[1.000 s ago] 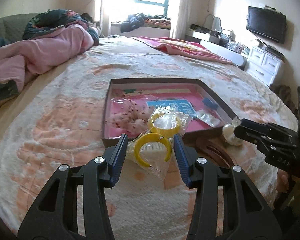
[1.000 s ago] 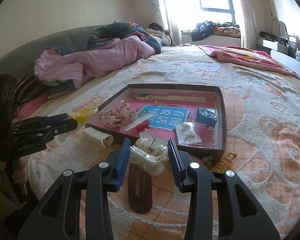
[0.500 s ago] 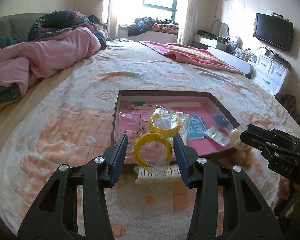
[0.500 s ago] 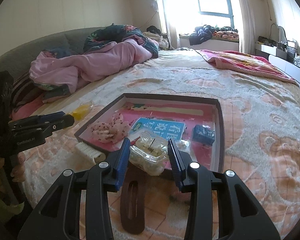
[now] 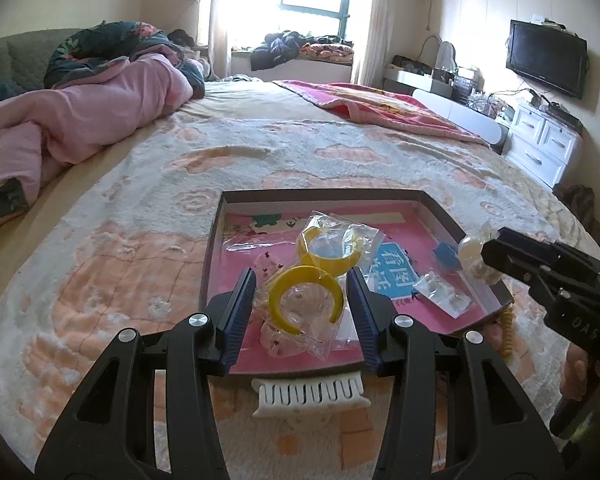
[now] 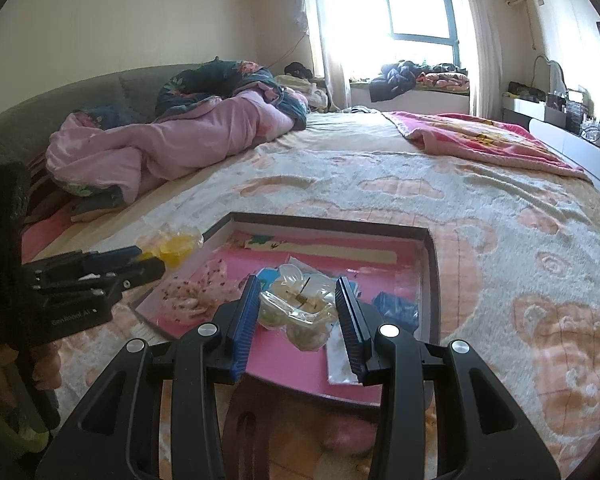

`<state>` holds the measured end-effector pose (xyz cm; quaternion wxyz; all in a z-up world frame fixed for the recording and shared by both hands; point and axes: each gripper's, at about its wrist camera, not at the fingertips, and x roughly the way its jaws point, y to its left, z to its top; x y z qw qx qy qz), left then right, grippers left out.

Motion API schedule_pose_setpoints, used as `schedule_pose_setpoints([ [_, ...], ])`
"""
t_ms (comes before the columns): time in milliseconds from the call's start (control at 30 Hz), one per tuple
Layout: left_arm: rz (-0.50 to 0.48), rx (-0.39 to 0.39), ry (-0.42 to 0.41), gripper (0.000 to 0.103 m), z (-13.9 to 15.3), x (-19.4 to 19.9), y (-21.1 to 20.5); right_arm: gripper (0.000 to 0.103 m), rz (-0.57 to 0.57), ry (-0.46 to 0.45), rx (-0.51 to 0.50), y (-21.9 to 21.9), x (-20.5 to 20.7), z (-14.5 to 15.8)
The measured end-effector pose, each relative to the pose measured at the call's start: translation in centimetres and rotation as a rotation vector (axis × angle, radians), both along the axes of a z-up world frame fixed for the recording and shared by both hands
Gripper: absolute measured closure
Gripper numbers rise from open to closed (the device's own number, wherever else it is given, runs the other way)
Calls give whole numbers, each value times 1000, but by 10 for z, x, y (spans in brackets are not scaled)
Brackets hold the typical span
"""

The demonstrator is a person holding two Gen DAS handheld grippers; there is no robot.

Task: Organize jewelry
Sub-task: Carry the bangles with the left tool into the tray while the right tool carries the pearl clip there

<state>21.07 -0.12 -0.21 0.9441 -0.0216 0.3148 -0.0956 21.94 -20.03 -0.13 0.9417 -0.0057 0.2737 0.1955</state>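
Note:
A shallow brown box with a pink floor (image 5: 214, 236) (image 6: 431, 264) lies on the bed. My left gripper (image 5: 302, 300) is shut on a clear bag with yellow hair clips (image 5: 304, 280), held over the box's near left part. My right gripper (image 6: 298, 310) is shut on a clear bag with a pale cream claw clip (image 6: 300, 300), held over the box's near edge. The right gripper also shows at the right of the left wrist view (image 5: 488, 254). The left gripper shows at the left of the right wrist view (image 6: 148, 262).
The box holds a blue card (image 5: 396, 272), a small blue packet (image 6: 396, 312), a clear bag with small pieces (image 5: 440, 296) and a floral pink item (image 6: 196, 292). A white comb (image 5: 310, 394) and a brown clip (image 6: 246, 428) lie on the blanket by the box's near edge.
Both grippers have moved forward and up with their bags, from in front of the box to over it. Each stays shut on its bag.

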Motion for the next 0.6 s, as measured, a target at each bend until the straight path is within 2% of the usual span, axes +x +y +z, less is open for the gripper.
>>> schedule_pose_setpoints([
  [600, -7, 34, 29, 65, -17, 39, -9, 66, -50, 3, -24, -9, 23, -8],
])
